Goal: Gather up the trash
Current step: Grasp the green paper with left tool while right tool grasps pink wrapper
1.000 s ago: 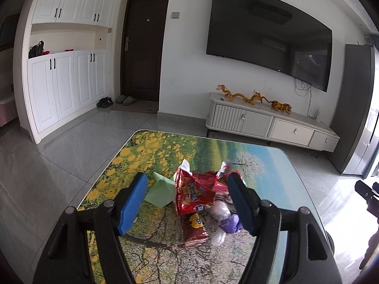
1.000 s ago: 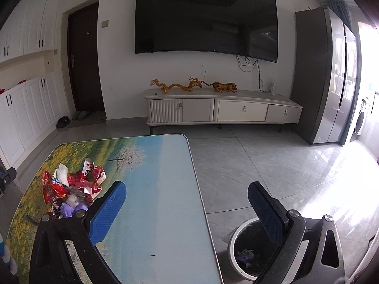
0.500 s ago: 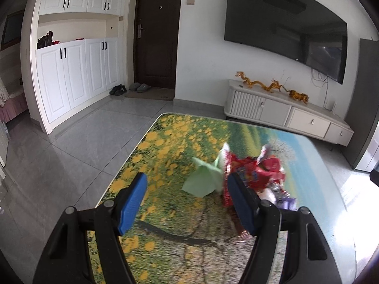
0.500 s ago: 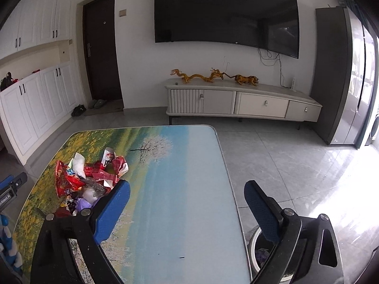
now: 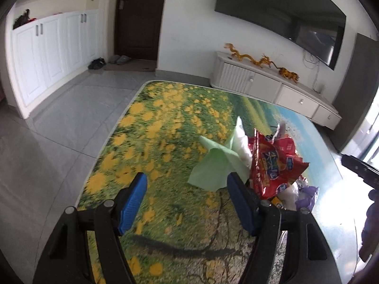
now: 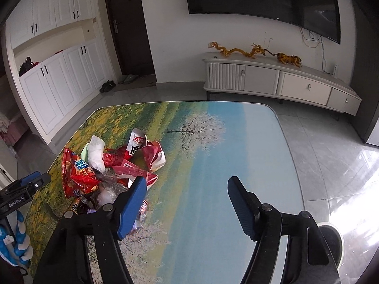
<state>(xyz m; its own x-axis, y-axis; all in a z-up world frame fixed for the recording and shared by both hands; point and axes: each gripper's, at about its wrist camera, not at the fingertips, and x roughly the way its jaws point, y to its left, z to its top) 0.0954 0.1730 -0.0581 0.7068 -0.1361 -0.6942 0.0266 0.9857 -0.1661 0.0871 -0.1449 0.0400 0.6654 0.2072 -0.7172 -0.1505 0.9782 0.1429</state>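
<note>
Trash (image 6: 111, 168), a heap of red snack wrappers, crumpled plastic and a pale green napkin (image 5: 214, 169), lies on a table (image 6: 225, 156) printed with a flowery landscape. Left gripper (image 5: 187, 200) hangs over the table with jaws apart and empty, the napkin just beyond them. Right gripper (image 6: 184, 204), whose jaws have just been closing, is still parted and holds nothing, the heap beside its left finger.

Table (image 6: 213, 165) w/ printed meadow-and-sky top is carrying a trash heap (image 6: 113, 165) near its left side: red snack bags, white wrappers, green paper (image 5: 213, 165).
</note>
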